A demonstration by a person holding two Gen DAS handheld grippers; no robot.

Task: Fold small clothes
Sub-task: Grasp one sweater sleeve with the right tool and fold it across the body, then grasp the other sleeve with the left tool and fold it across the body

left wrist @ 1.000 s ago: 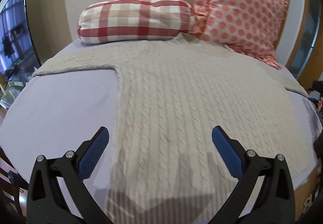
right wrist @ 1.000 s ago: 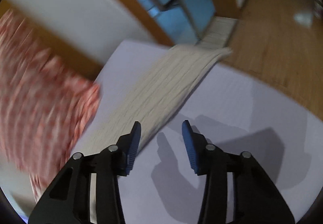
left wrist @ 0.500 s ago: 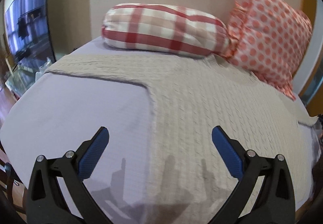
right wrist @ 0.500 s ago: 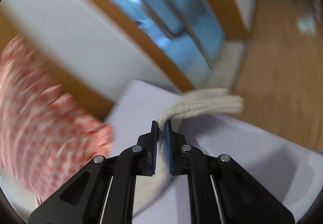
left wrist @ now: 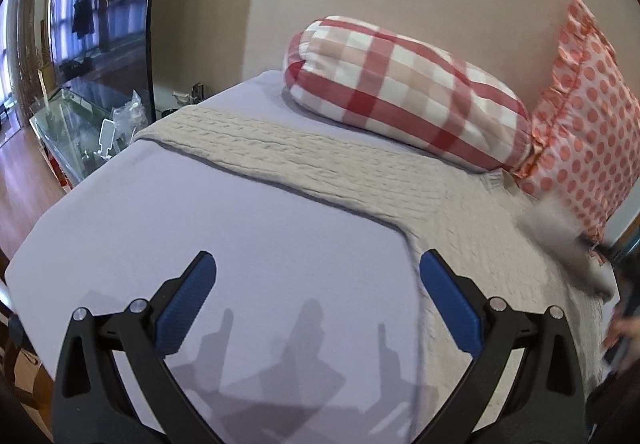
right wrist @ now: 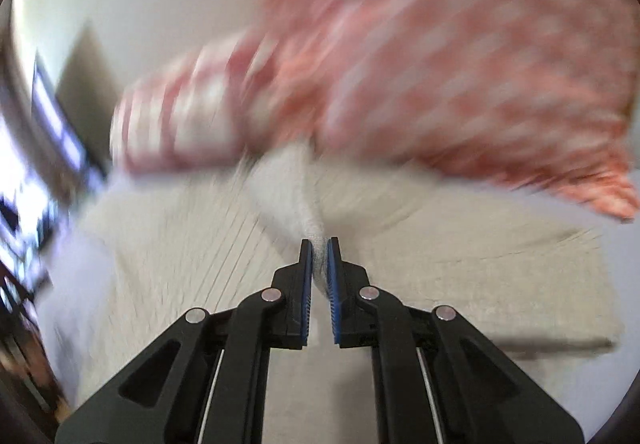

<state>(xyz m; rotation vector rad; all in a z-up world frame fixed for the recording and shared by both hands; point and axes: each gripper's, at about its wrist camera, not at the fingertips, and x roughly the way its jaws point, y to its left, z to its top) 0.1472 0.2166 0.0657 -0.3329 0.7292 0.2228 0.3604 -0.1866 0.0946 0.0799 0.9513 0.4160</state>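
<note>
A beige cable-knit sweater (left wrist: 460,212) lies flat on the lilac bed (left wrist: 240,244), its left sleeve (left wrist: 256,148) stretched toward the bed's left edge. My left gripper (left wrist: 318,280) is open and empty, hovering over bare sheet just left of the sweater's body. My right gripper (right wrist: 319,264) is shut on the sweater's right sleeve (right wrist: 296,196) and holds it lifted above the sweater's body (right wrist: 460,264). The right wrist view is blurred. In the left wrist view the lifted sleeve (left wrist: 560,232) shows as a grey blur at the right.
A red-and-white checked bolster (left wrist: 400,96) and an orange polka-dot pillow (left wrist: 588,116) lie at the head of the bed against the wall. A glass stand (left wrist: 68,136) and a TV (left wrist: 92,12) are beyond the bed's left edge.
My right gripper closed on the right sleeve end and swung it up and over toward the sweater's body. My left gripper moved left, from over the sweater to over bare sheet.
</note>
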